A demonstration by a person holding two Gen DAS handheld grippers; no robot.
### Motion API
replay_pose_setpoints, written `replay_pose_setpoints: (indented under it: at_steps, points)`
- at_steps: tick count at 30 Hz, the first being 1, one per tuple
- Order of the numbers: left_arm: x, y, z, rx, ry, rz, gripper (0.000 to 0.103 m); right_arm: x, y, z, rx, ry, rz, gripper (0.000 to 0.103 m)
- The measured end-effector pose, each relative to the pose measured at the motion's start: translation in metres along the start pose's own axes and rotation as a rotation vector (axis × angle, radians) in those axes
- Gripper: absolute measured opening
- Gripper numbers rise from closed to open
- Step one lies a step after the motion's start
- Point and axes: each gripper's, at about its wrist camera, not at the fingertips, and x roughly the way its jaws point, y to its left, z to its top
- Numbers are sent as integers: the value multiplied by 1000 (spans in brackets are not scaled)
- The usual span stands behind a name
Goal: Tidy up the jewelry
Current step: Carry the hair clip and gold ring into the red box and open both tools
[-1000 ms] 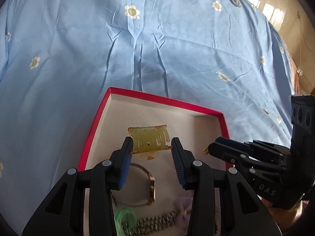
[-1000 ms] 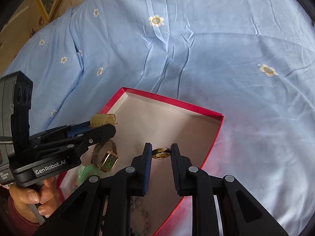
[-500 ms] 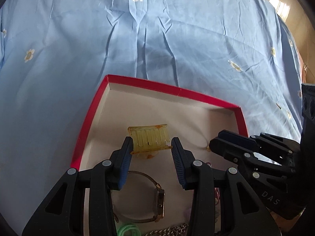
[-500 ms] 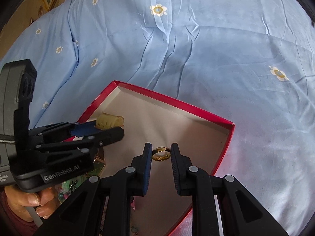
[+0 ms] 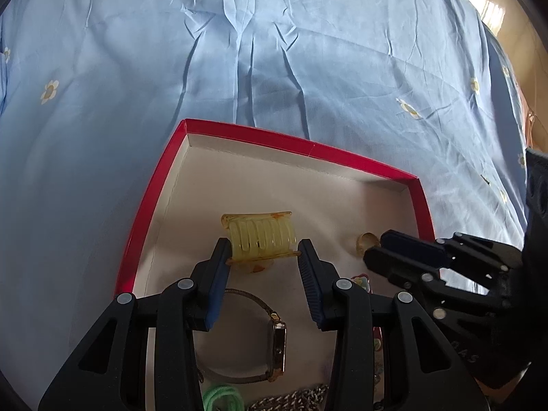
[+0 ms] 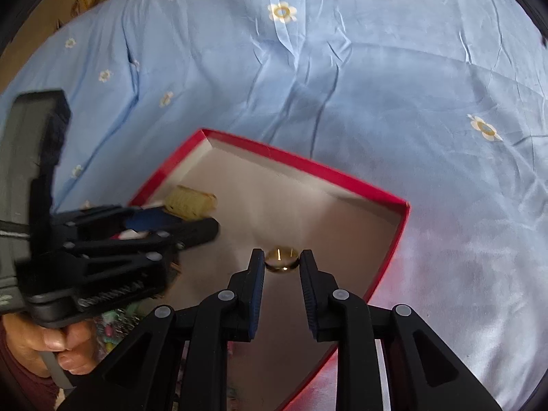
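Note:
A red box (image 5: 156, 178) with a pale inside lies on the blue flowered bedsheet; it also shows in the right wrist view (image 6: 394, 239). My left gripper (image 5: 263, 255) is shut on a yellow hair claw clip (image 5: 260, 238) held over the box's left half. My right gripper (image 6: 282, 262) is shut on a gold ring (image 6: 281, 259) over the box's right half; the ring (image 5: 364, 241) also shows at its fingertips in the left wrist view. The clip (image 6: 190, 202) shows in the right wrist view.
In the box lie a gold watch with a mesh band (image 5: 275, 346), a green hair tie (image 5: 222, 397), a metal chain (image 5: 291, 399) and small coloured pieces (image 5: 361, 281). The wrinkled bedsheet (image 5: 274, 51) surrounds the box. A floor edge shows at far right.
Both grippers have moved forward, deeper over the box, each still holding its item. More of the box's near contents, such as the watch, has come into view.

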Motion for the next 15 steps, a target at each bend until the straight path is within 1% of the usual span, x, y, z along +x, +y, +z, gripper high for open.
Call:
replay_pose_setpoints:
  at_steps: [1, 4, 15]
  points:
    - [0, 0, 0, 0, 0, 0, 38, 1, 0, -1, -2, 2, 0, 20]
    - [0, 0, 1, 1, 0, 1, 38, 2, 1, -4, -14, 1, -5, 18]
    - [-1, 0, 1, 0, 3, 1, 38, 4, 2, -5, -17, 10, -1, 17]
